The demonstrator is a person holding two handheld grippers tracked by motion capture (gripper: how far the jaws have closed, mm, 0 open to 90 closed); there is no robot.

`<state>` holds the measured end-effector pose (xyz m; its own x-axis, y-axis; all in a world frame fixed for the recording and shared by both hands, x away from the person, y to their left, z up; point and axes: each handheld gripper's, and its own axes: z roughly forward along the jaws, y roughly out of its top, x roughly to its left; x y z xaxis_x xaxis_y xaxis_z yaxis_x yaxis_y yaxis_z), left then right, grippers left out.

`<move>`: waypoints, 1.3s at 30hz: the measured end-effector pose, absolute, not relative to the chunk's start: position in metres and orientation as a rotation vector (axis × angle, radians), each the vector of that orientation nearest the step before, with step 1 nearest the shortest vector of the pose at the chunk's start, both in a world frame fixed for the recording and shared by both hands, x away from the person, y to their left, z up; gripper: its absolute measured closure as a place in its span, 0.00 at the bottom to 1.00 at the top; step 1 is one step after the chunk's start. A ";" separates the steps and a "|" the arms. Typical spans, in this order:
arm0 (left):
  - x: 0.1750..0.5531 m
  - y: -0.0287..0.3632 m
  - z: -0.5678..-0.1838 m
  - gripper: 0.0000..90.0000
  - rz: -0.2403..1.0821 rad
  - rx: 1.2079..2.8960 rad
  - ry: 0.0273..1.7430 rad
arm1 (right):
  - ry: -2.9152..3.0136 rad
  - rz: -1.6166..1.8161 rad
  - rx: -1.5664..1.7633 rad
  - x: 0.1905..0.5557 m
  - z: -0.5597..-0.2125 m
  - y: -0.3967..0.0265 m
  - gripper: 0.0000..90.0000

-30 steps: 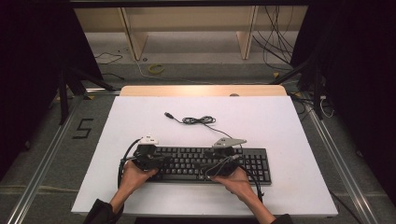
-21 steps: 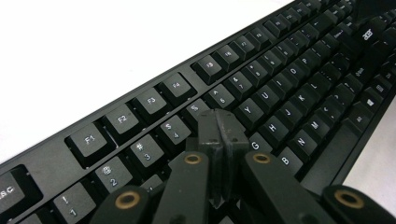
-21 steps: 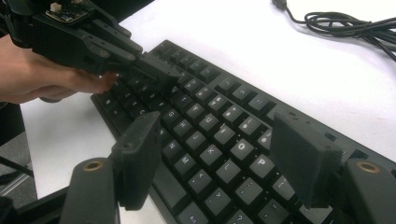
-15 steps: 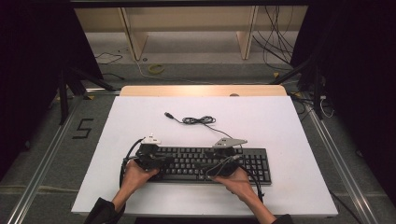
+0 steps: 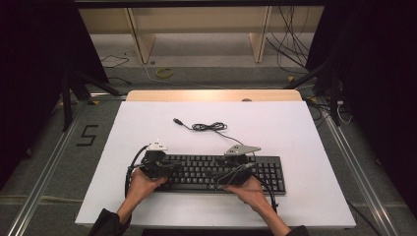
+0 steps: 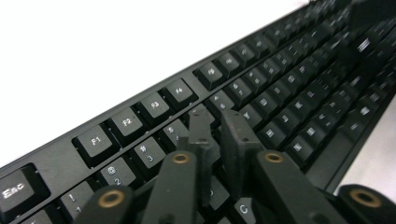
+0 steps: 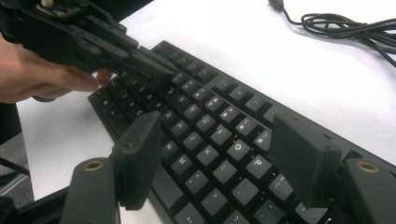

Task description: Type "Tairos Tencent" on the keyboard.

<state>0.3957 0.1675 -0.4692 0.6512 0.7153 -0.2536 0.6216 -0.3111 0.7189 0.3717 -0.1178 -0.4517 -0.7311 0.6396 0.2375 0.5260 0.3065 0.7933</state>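
Keyboard (image 5: 216, 173), black, flat and matte with rows of square keycaps bearing pale legends, lies near the 6 o'clock edge of the white counter (image 5: 295, 128); its thin cable (image 5: 209, 127) coils loosely toward 12 o'clock. We see our left claw (image 6: 222, 126) resting over the number row, its ribbed black jaws nearly together with a narrow gap and nothing between them; they have just been opening slightly. Our right claw (image 7: 219, 154) hovers spread wide above the letter keys, pads blocky and grooved. Far keys blur in the left gripper view, and hands cover part of the front edge. Against the earlier frames, both hands sit where they were.
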 end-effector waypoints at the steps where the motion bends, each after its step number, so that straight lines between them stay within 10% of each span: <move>1: 0.395 0.169 -0.468 0.88 0.135 2.020 1.034 | 2.438 1.406 1.095 0.372 -0.452 -0.118 0.39; 20: 0.385 0.178 -0.458 0.41 0.083 1.918 1.010 | 2.422 1.394 1.109 0.377 -0.452 -0.118 0.41; 39: 0.373 0.189 -0.454 0.36 0.100 1.890 0.993 | 2.445 1.326 1.122 0.386 -0.456 -0.115 0.66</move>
